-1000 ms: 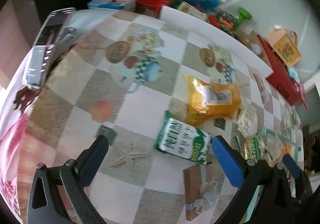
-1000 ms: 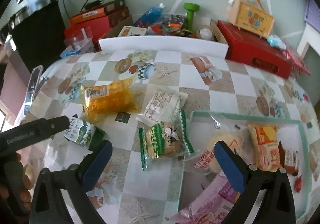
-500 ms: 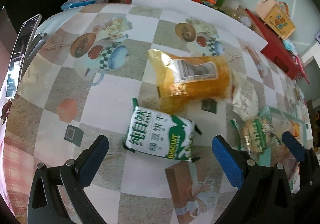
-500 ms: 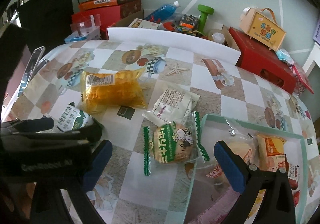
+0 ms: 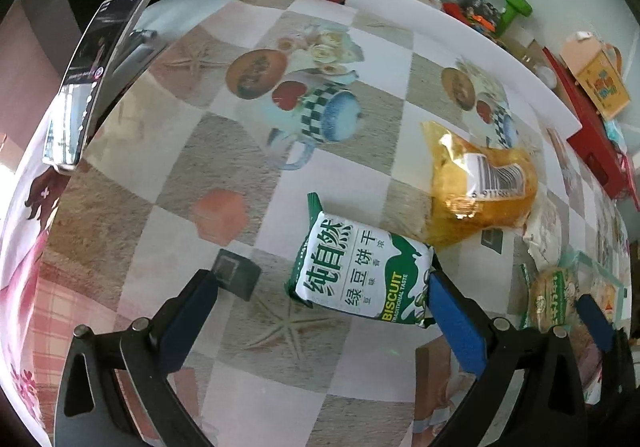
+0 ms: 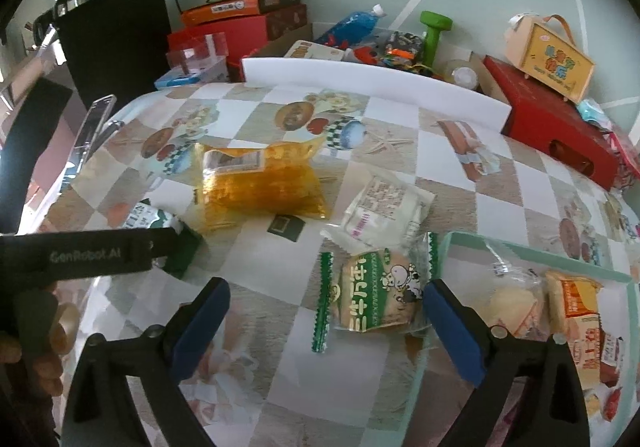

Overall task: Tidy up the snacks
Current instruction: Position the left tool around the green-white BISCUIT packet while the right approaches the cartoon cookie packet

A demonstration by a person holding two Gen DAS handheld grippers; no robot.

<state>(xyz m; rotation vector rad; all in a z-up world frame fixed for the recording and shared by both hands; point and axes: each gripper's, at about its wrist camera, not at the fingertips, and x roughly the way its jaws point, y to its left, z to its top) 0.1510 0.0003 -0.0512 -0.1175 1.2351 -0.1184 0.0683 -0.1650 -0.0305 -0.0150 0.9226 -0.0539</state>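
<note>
A green-and-white biscuit pack [image 5: 360,275] lies flat on the checked tablecloth. My left gripper [image 5: 324,307] is open around it, with its right finger [image 5: 452,319] against the pack's right end. In the right wrist view a green cow-print snack pack [image 6: 376,295] lies between the open fingers of my right gripper [image 6: 326,323], next to the right finger. A yellow bag [image 6: 260,183] and a white pack [image 6: 384,207] lie farther back. A clear tray with a green rim [image 6: 520,247] at the right holds several snacks. The left gripper's body [image 6: 80,255] hides most of the biscuit pack [image 6: 140,215].
A phone on a stand [image 5: 92,83] stands at the table's left edge. A white foam board [image 6: 372,75] lines the far edge, with red boxes [image 6: 560,127], a green dumbbell [image 6: 434,31] and clutter behind. A hand [image 6: 36,359] holds the left gripper.
The left gripper has come down closer to the biscuit pack and swung left, so the pack now sits by its right finger. The right gripper has closed in on the cow-print pack.
</note>
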